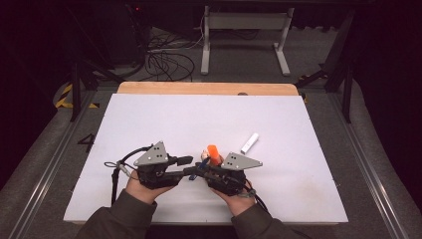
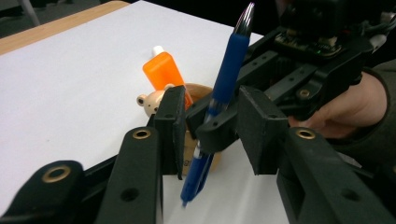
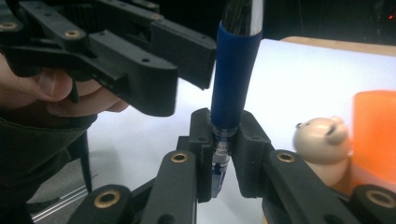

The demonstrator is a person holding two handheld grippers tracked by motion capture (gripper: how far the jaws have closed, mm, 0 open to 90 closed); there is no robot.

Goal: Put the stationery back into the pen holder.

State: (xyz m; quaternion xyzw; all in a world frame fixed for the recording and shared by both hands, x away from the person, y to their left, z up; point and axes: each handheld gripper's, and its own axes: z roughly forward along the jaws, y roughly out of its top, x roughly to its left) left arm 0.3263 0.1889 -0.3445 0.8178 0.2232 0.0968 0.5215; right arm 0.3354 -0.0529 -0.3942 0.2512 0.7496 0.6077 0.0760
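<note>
The white table (image 1: 149,124) bears both grippers near its 6 o'clock edge. The left gripper (image 2: 215,126) stands with jaws spread, holding nothing; the right gripper (image 3: 223,149) is clamped on a blue pen (image 3: 233,79), held upright. An orange marker (image 2: 164,72) and a small bear figure (image 3: 322,140) lie at 3 o'clock of the pen.

Left gripper (image 1: 185,160): I see matte black plastic jaws, brass-coloured pivot bushings and a grey three-cornered plate with small holes.
Right gripper (image 1: 198,171): same black build, grey plate (green board lights show in the left gripper view).
Cables (image 1: 115,172): black, trailing from each body.
Sleeves (image 1: 122,219): dark olive fabric on both forearms.
</note>
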